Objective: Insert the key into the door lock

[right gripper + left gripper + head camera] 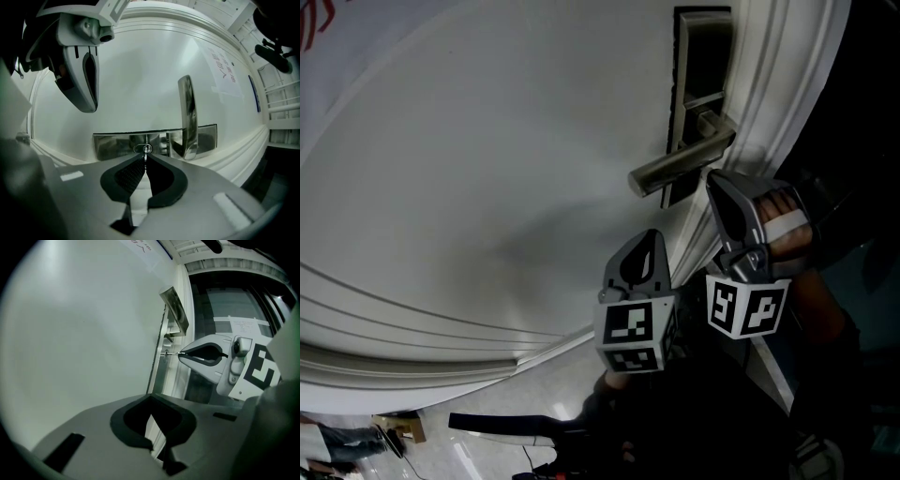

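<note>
A metal lock plate [701, 56] with a lever handle [680, 164] sits on the white door [487, 187]. My right gripper [145, 158] is shut on a small key [146, 153], and the key's tip is at the keyhole [142, 148] in the lock plate [112, 143], beside the lever handle [186, 115]. The left gripper view shows the right gripper [180, 354] from the side, with the key [172, 353] reaching the lock plate [162, 359]. My left gripper [151, 398] is shut and holds nothing. It hangs just left of the right gripper [711, 178], off the door.
The moulded door frame [778, 103] runs along the right of the lock. Beyond the frame lies a dark opening [234, 310]. A paper notice [222, 70] is stuck on the door. Floor clutter [394, 433] shows at the bottom left.
</note>
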`<control>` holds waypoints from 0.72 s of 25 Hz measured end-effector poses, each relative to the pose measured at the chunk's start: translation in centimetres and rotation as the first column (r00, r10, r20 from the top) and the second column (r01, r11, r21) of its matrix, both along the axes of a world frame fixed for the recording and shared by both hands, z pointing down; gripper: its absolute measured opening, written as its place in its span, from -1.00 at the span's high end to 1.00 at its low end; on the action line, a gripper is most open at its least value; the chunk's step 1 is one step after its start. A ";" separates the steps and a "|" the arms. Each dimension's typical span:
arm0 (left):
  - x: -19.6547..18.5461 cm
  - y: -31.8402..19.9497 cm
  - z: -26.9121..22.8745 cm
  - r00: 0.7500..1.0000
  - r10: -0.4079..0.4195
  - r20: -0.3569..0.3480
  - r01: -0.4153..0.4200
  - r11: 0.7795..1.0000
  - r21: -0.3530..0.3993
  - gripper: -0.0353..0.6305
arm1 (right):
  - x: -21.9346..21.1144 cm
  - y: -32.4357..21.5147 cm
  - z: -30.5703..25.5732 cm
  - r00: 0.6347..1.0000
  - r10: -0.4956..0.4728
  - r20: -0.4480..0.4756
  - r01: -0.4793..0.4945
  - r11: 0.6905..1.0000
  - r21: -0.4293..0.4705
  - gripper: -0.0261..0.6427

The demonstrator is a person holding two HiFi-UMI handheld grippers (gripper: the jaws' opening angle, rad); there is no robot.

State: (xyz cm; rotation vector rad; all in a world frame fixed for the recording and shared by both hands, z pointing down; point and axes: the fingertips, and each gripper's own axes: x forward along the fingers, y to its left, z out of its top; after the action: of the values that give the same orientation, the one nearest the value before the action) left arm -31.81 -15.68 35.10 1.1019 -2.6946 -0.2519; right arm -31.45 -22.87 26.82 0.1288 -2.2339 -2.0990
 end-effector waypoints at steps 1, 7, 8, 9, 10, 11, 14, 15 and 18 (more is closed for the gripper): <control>0.0 0.0 0.0 1.000 0.000 -0.001 0.000 1.000 0.001 0.89 | 0.0 0.0 0.0 1.000 0.000 -0.001 0.000 1.000 0.000 0.89; 0.1 -0.1 0.1 1.000 0.006 -0.004 -0.006 1.000 0.001 0.89 | 0.0 0.0 0.0 1.000 0.002 -0.004 -0.002 1.000 0.000 0.89; 0.1 0.0 0.1 1.000 0.005 -0.004 -0.005 1.000 0.002 0.89 | 0.0 0.0 0.0 1.000 0.001 -0.005 -0.001 1.000 -0.001 0.89; 0.1 0.0 0.0 1.000 0.004 -0.005 -0.004 1.000 0.003 0.89 | 0.0 0.0 0.0 1.000 0.000 -0.006 0.000 1.000 -0.001 0.89; 0.1 0.0 0.0 1.000 0.004 -0.005 -0.004 1.000 0.004 0.89 | 0.0 0.0 0.0 1.000 0.000 -0.006 0.000 1.000 -0.001 0.89; 0.1 0.0 0.0 1.000 0.004 -0.005 -0.004 1.000 0.005 0.89 | 0.0 0.0 0.0 1.000 0.000 -0.007 0.000 1.000 -0.001 0.89; 0.2 -0.1 0.1 1.000 0.005 -0.005 -0.005 1.000 0.006 0.89 | -0.1 0.0 0.0 1.000 0.000 -0.009 0.000 1.000 0.002 0.89; 0.2 0.0 0.1 1.000 0.005 -0.006 -0.005 1.000 0.006 0.89 | -0.1 0.0 0.0 1.000 0.001 -0.010 -0.001 1.000 0.003 0.89; 0.2 0.0 0.1 1.000 0.004 -0.007 -0.004 1.000 0.009 0.89 | -0.1 0.0 0.0 1.000 0.001 -0.012 -0.001 1.000 0.005 0.89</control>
State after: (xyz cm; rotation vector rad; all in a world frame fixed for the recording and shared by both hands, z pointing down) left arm -31.61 -15.63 35.16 1.1074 -2.6873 -0.2671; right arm -31.52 -22.83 26.80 0.1172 -2.2221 -2.0994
